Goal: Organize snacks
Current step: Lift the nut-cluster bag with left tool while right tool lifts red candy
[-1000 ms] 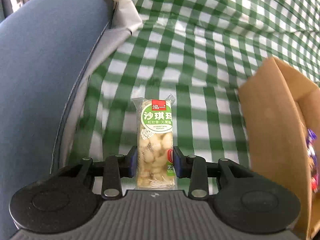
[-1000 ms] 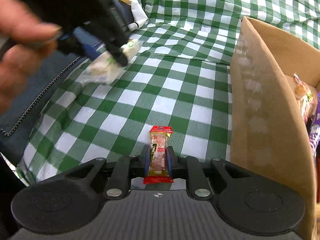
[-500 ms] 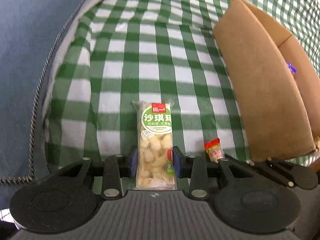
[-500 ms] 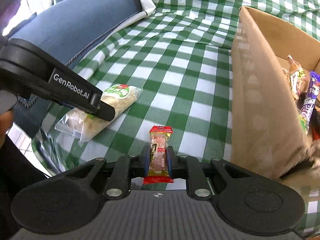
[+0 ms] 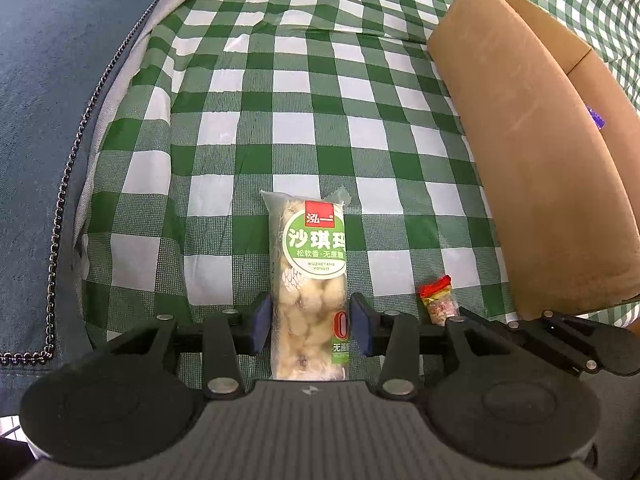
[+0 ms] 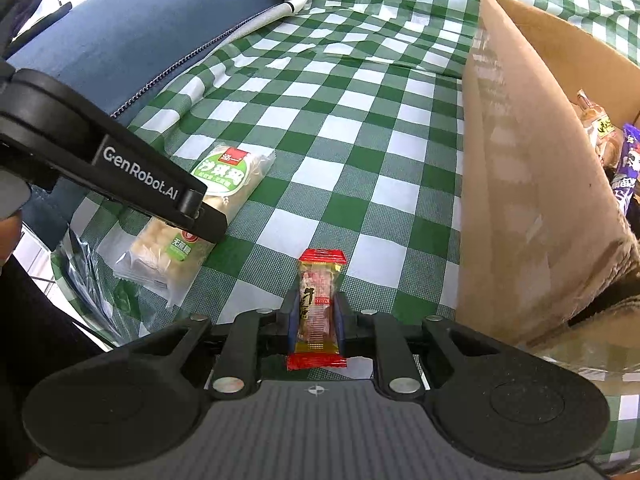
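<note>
A clear packet with a green round label lies flat on the green-checked cloth. It sits between the pads of my left gripper, whose jaws are opening; a thin gap shows on each side. In the right wrist view the same packet rests under the left gripper's black finger. My right gripper is shut on a small red-ended snack, held just above the cloth. That snack also shows to the right of the packet in the left wrist view.
An open cardboard box stands on the right, its near wall close to both grippers. Several snack packets lie inside it. A blue cushioned seat with a zip borders the cloth on the left.
My left gripper came down and across toward the box with the packet. The packet now lies on the cloth and the pads have drawn apart from it. The right gripper still holds its snack.
</note>
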A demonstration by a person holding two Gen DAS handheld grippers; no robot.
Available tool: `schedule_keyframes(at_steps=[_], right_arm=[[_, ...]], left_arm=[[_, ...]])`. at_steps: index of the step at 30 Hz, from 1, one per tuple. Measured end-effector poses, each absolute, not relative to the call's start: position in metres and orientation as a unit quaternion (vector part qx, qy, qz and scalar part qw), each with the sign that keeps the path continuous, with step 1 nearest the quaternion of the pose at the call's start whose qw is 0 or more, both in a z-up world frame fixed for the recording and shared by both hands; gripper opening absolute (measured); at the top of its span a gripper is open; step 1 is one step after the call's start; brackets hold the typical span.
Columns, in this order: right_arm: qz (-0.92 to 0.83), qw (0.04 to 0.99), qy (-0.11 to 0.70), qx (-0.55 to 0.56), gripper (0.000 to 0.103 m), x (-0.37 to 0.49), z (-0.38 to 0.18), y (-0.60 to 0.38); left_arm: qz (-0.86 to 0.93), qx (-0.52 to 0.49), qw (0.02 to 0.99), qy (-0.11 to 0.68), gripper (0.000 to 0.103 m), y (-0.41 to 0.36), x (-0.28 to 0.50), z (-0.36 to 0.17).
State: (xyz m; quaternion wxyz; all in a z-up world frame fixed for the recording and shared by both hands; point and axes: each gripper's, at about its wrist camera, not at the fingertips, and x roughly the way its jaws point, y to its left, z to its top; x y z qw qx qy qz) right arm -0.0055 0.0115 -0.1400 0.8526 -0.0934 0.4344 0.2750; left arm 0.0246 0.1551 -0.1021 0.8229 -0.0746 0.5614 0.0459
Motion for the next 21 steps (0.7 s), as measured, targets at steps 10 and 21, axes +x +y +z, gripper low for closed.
schedule_keyframes(at_steps=[10,21], right_arm=[[0.274,0.854,0.431,-0.095,0.019,-0.0069,-0.1378,0.0134],[0.266,0.858,0.426,-0.106,0.019,-0.0084,-0.1387,0.0157]], left_arm=[[0.050,-0.074,0.825,0.558,0.052,0.1557,0.0257,-0.1018],[0.053,-0.073,0.826,0.557,0.053,0.1558,0.0253,-0.1017]])
